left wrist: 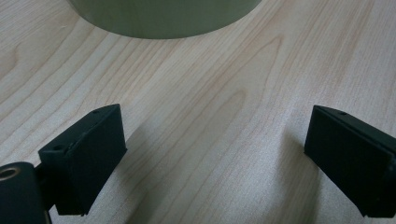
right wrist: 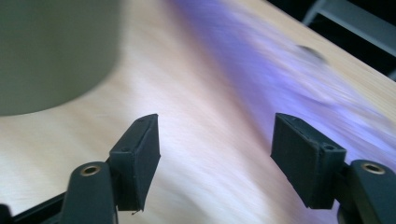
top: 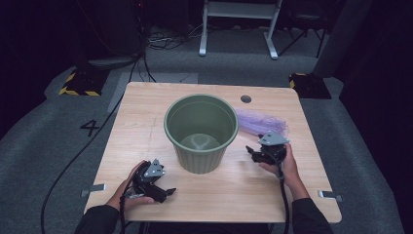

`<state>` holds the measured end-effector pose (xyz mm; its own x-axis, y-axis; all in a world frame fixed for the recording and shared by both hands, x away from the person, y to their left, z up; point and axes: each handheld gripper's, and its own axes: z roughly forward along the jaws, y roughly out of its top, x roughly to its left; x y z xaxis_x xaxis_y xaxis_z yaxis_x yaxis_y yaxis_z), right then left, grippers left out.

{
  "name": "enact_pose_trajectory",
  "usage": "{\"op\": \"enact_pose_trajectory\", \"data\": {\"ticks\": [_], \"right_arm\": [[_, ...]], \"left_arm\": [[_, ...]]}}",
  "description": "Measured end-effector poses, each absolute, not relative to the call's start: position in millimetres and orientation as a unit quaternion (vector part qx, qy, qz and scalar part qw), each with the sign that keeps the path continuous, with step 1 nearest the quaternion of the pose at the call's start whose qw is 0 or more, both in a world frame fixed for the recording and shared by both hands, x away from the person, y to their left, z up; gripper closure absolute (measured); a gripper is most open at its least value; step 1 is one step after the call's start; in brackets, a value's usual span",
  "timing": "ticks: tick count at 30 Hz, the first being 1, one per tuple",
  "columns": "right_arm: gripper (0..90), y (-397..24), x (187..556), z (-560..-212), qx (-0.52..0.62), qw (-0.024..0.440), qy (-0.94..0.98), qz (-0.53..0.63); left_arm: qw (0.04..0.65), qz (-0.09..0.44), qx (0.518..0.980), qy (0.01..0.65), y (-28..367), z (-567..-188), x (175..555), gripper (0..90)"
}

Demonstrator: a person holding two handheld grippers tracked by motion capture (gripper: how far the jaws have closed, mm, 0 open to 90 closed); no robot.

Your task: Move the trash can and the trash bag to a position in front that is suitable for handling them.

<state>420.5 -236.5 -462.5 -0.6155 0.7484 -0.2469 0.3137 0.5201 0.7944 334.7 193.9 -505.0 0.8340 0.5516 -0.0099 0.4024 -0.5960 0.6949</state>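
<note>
My right gripper (top: 255,150) sits right of the green bin (top: 201,132), jaws spread wide with nothing between them, aimed at the purple bag (top: 263,123). The bag lies flat on the table (top: 141,117), just behind and right of the bin, bunched into a long crinkled strip; it looks like it touches the bin's far right side, but I can't tell for sure. In the right gripper view the bag (right wrist: 280,79) is a blurred purple band ahead of the open jaws, the bin wall (right wrist: 51,51) off to the left.

My guess is thin plastic film: very light, limp, slippery, will slide and unfold rather than lift as one piece. No stiffness, so one pinch won't carry its shape. I'd take it at the gathered near end by the gripper, jaws low to the wood, closing on several layers at once. It tears easily, so no hard dragging.

My left gripper (top: 166,192) rests near the front left of the table, jaws wide and empty over bare wood (left wrist: 201,121), bin base (left wrist: 163,18) ahead. The bin looks stiff, empty and light, so it may skid if bumped.
</note>
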Motion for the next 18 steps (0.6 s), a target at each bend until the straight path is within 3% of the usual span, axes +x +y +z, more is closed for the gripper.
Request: {"op": "enact_pose_trajectory", "data": {"ticks": [6,13,18], "right_arm": [[30.3,-287.6,433.1,-461.0,0.397,0.300,0.779,0.382],[28.6,-314.3,440.7,-467.4,0.439,0.293,0.760,0.381],[38.4,-321.4,447.4,-477.1,0.461,0.281,0.764,0.355]], "left_arm": [[0.360,0.104,0.887,0.269,193.9,-505.1,334.7,4.9],[0.360,0.103,0.887,0.269,193.9,-505.0,334.8,4.9],[0.360,0.104,0.887,0.269,193.9,-505.1,334.7,4.9]]}}
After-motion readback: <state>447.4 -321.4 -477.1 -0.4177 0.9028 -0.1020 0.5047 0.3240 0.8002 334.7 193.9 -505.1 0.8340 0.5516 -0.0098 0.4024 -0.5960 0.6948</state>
